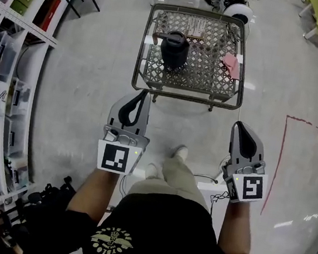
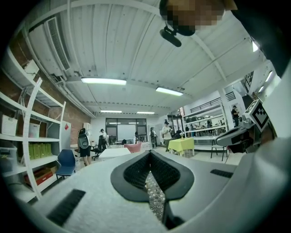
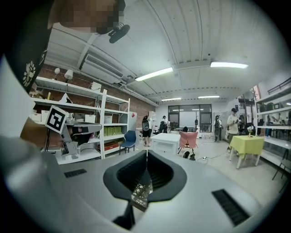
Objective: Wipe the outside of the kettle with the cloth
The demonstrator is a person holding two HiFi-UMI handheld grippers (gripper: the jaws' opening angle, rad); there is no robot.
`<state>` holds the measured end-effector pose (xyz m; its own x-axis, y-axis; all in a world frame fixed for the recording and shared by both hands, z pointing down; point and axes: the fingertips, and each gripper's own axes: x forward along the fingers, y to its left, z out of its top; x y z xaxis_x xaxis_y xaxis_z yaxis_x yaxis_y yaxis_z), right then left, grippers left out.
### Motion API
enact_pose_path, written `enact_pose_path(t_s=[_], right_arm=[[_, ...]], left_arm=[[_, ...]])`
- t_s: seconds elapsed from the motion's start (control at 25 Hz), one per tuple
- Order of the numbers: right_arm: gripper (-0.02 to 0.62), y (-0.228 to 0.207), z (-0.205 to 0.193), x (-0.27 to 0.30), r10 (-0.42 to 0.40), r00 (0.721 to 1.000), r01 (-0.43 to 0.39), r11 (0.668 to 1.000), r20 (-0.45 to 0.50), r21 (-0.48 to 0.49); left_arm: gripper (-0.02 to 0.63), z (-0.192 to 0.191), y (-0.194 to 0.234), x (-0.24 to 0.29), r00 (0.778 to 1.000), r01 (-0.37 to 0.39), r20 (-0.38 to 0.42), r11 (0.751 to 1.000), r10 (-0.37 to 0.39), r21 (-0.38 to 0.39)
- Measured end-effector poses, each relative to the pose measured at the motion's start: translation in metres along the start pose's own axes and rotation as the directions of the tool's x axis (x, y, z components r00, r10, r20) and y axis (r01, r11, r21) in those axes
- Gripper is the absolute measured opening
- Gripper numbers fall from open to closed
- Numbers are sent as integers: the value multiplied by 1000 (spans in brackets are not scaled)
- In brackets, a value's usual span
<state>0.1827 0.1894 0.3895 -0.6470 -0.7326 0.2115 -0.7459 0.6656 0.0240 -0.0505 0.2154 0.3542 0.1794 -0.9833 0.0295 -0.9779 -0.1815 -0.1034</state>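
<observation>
Kettle (image 1: 174, 47): black, upright, on the left half of the table top, handle arched over the lid; well apart from both grippers.
Cloth (image 1: 231, 65): pink, crumpled, near the right edge of the same top; apart from the kettle.
Table (image 1: 148, 83): wire mesh in a metal frame, ahead of the person; something flat lies on it behind the kettle, too small to tell.
Left gripper (image 1: 145, 93): jaws pressed together, nothing between them; held short of the table's near rim.
Right gripper (image 1: 237, 125): jaws pressed together, empty; also short of the table, roughly in line with the cloth.
Step in hand (judgement): approach; nothing picked up, wiping not begun.
Method (judgement): the right gripper is on the cloth's side, so spread its jaws before arrival. Come down on a raised fold and pinch a good bunch, so that a pad of cloth hangs past the tips. Steady the kettle by its handle with the left gripper, as the pot may slide or tip on the mesh under wiping. Keep jaw tips out of the mesh holes.
Writing: square black-and-white markers (image 1: 115, 157) on each gripper cube, no letters; shirt emblem (image 1: 111, 240) with print too small to read; no brand legible on the kettle.
</observation>
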Motion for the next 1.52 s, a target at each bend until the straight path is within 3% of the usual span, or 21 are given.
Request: enact_pose_path(t_s=[0.12,0.24,0.68,1.04,1.52], right_arm=[[12,-13,-4,9,18,1000,-18,1000,-9,-1],[12,-20,7,21,47,998,-47,999,46,-8],[12,-50,5,42,123,990,-124,992,69,11],[12,-58,-6,44,121,992,-123,991,31,59],[12,-59,18,67,51,997,-53,998,58,45]], left_arm=[[-5,1,-8,18,1000,0,-21,1000,0,-8],[-4,4,-10,29,999,-14,-30,1000,14,-10],[-5,10,3,43,991,-120,-59,992,123,48],[-5,19,8,40,992,-120,-35,992,122,38],[-5,21,40,75,998,-65,-8,998,65,10]])
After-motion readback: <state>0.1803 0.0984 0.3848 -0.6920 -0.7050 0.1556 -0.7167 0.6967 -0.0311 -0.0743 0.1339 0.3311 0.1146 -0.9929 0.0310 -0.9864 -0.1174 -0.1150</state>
